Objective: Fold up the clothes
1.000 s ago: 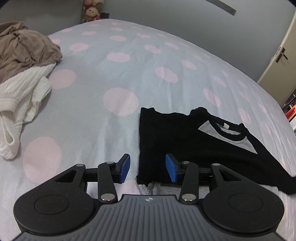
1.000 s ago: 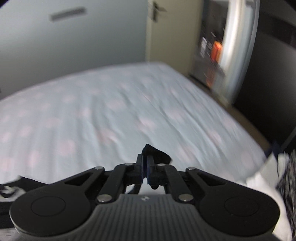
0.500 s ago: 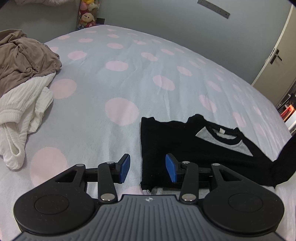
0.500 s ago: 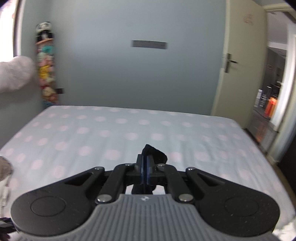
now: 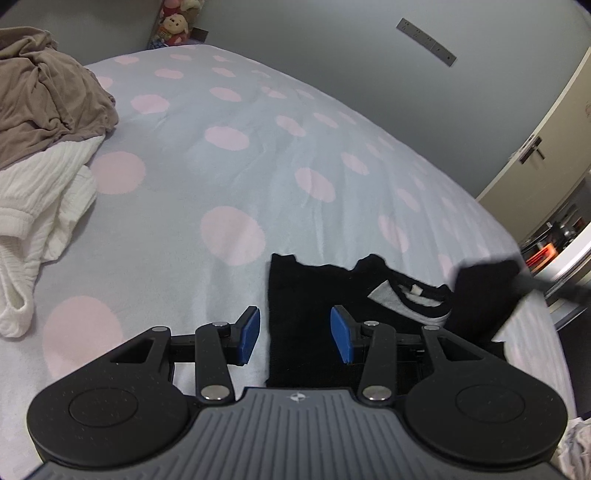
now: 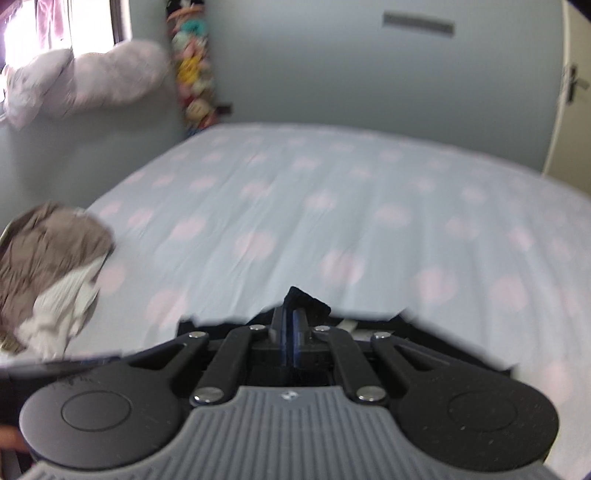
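I see a black shirt (image 5: pixel 306 317) with a grey neck panel lying on the bed (image 5: pixel 258 155), which is covered in a pale blue sheet with pink dots. My left gripper (image 5: pixel 294 334) hangs over the shirt's near left edge with its blue pads (image 5: pixel 248 332) standing apart and nothing between them; the left pad is over bare sheet, the right one over black cloth. At the shirt's right side a sleeve (image 5: pixel 484 295) is lifted off the bed and folded in over the body, with a blurred dark shape just beyond it at the frame's right edge.

In the right wrist view, my right gripper (image 6: pixel 291 325) has its jaws pressed together on a fold of that black cloth, and a tuft of it (image 6: pixel 304 301) sticks out past the tips. This picture is smeared.

On the bed's left side, well apart from the shirt, a brown garment (image 5: pixel 48 99) lies heaped on a white ribbed one (image 5: pixel 40 206). Stuffed toys (image 5: pixel 173 22) hang at the far wall.
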The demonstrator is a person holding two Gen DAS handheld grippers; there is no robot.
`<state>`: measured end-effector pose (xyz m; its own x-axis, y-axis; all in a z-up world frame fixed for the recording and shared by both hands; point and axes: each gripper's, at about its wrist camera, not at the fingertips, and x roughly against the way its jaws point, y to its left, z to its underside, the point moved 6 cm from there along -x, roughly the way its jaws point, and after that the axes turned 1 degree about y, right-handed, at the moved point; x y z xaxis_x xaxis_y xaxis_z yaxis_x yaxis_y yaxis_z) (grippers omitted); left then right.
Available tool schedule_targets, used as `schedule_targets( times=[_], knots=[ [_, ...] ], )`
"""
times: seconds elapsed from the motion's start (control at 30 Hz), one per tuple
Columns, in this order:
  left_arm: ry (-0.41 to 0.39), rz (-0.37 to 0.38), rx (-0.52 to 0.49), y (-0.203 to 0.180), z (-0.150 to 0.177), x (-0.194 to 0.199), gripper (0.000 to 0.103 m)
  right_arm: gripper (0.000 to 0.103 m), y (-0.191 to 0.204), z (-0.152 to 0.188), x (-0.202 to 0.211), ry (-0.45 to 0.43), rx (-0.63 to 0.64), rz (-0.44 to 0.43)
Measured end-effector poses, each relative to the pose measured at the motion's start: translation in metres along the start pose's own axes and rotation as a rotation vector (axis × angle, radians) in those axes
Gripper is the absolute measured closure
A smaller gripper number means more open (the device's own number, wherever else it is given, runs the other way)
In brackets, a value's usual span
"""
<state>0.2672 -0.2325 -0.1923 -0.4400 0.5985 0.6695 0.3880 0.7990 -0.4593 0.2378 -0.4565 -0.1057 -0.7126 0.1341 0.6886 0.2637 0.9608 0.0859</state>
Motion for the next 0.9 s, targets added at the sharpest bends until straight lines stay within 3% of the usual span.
schedule_targets(
  times=[0.17, 0.33, 0.4, 0.47, 0.63, 0.77, 0.83, 0.9],
  knots=[
    [-0.003, 0.045, 0.032, -0.002, -0.003, -0.004, 0.063, 0.099, 0.03, 0.044, -0.038, 0.084, 0.015, -0.117],
    [0.01, 0.056, 0.008, -0.008, 0.001, -0.012, 0.058, 0.091, 0.048, 0.073, -0.056, 0.152, 0.034, -0.226],
    [0.017, 0.075, 0.0, -0.011, 0.003, -0.015, 0.056, 0.076, 0.047, 0.079, -0.053, 0.157, 0.053, -0.246],
    [0.026, 0.09, -0.005, -0.016, 0.006, -0.018, 0.054, 0.069, 0.039, 0.085, -0.044, 0.155, 0.077, -0.248],
    [0.046, 0.084, -0.078, -0.032, 0.016, -0.03, 0.051, 0.069, -0.003, 0.109, -0.021, 0.171, 0.085, -0.2],
    [0.072, 0.048, -0.105, -0.042, 0.025, -0.05, 0.052, 0.069, -0.059, 0.124, -0.002, 0.164, 0.047, -0.109],
    [0.11, 0.043, -0.114, -0.046, 0.033, -0.061, 0.056, 0.068, -0.09, 0.127, 0.009, 0.153, 0.024, -0.051],
    [0.131, 0.014, -0.149, -0.049, 0.041, -0.069, 0.074, 0.067, -0.122, 0.129, 0.018, 0.135, 0.016, 0.02]
  ],
)
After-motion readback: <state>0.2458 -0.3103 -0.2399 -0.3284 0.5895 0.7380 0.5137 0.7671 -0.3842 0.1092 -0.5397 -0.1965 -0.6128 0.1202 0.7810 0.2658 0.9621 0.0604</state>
